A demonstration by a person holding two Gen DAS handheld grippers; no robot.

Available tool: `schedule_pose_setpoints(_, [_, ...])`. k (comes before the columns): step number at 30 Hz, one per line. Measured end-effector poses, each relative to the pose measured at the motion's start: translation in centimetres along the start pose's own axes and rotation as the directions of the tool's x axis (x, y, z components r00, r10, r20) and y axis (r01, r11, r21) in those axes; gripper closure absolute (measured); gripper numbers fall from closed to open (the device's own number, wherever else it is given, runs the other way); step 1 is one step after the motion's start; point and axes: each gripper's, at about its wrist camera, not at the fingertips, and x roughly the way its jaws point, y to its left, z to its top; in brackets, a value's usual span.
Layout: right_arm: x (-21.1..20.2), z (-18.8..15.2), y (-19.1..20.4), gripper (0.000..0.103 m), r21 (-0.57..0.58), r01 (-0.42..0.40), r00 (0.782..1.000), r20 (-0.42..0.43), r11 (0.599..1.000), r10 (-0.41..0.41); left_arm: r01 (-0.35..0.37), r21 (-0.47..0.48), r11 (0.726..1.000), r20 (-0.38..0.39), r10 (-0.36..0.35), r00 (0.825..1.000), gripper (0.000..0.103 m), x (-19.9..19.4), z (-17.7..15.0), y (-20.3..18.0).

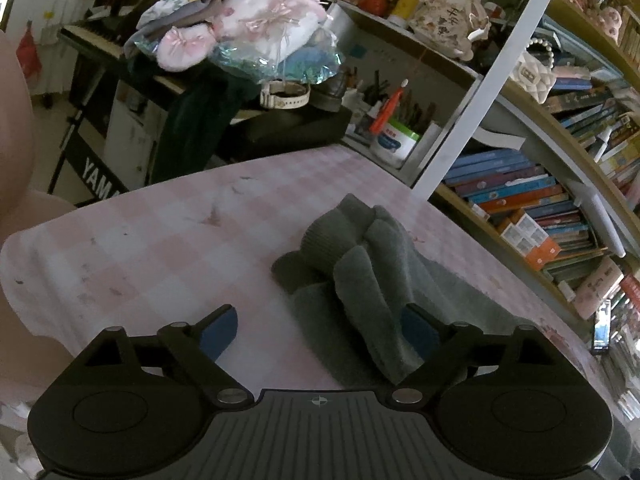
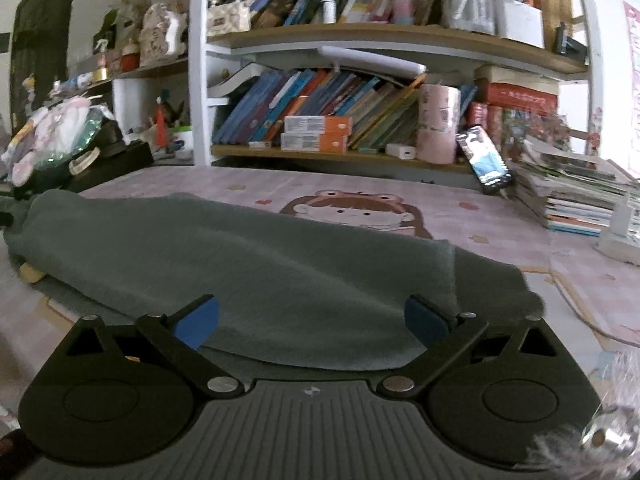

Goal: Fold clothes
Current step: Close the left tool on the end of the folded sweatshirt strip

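grey garment (image 2: 248, 264), one, lies folded over on the pink checked desk (image 1: 140, 240), filling the lower middle of both frames. left hand-held gripper (image 1: 320, 330) is spread, its right pad against the bunched cloth. right hand-held gripper (image 2: 312, 320) is spread too, above the cloth's near edge. one phone (image 2: 484, 160) leans at right by two bookshelves (image 2: 360, 40).

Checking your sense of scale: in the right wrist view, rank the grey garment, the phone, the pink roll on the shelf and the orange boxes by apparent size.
1. grey garment, far largest, though nearest the camera.
2. pink roll.
3. orange boxes, about equal to the roll; unsure.
4. phone, smallest.
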Motion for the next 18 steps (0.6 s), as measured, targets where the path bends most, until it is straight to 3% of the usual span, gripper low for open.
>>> schedule_pose_setpoints(9, [3.8, 1.9, 3.9, 0.0, -0.089, -0.142, 0.99, -0.001, 0.986, 0.142, 0.008, -0.006, 1.0, -0.002, -0.008, 1.0, 0.011, 0.5, 0.2, -0.4])
schedule_pose_setpoints(18, [8.2, 3.9, 10.0, 0.0, -0.248, -0.207, 0.978, -0.064, 0.946, 0.197, 0.024, -0.145, 0.989, 0.046, -0.018, 0.999, 0.013, 1.2, 0.2, 0.1])
